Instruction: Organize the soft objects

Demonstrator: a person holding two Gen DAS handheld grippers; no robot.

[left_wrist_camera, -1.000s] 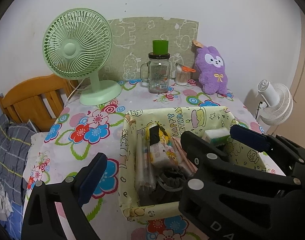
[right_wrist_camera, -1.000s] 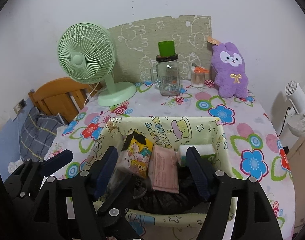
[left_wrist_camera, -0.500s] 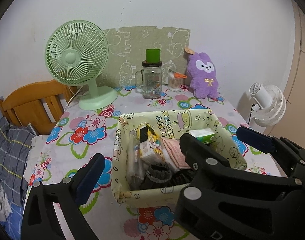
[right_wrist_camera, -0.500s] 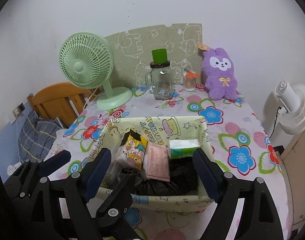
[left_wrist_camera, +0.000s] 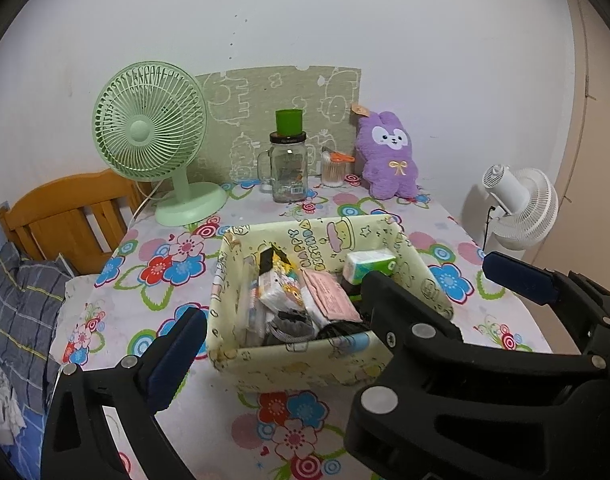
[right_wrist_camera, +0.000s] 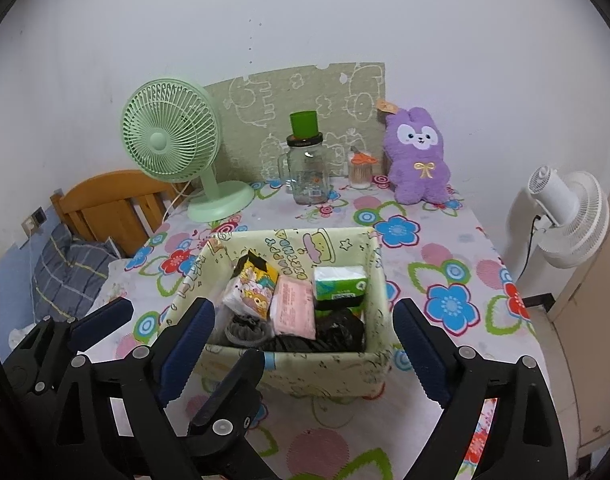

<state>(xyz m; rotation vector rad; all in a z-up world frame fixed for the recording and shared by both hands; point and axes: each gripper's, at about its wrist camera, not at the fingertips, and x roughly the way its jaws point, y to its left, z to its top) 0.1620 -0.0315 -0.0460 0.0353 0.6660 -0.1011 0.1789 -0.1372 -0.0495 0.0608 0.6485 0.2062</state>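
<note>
At the table's rear left corner we see the green fan (right_wrist_camera: 171, 146); the fabric bin (right_wrist_camera: 289, 368) of soft packs sits near the front edge. Our left gripper (left_wrist_camera: 281, 344) and right gripper (right_wrist_camera: 301, 340) both hover before it, jaws spread, empty. The purple plush (right_wrist_camera: 419, 160) occupies the rear right corner.

left gripper (left_wrist_camera: 281, 344): jaws apart | right gripper (right_wrist_camera: 305, 344): jaws apart, empty

A home bedroom — wooden bed frame (left_wrist_camera: 65, 216), plaid bedding (left_wrist_camera: 21, 312), floral-clothed table (left_wrist_camera: 153, 280).
</note>
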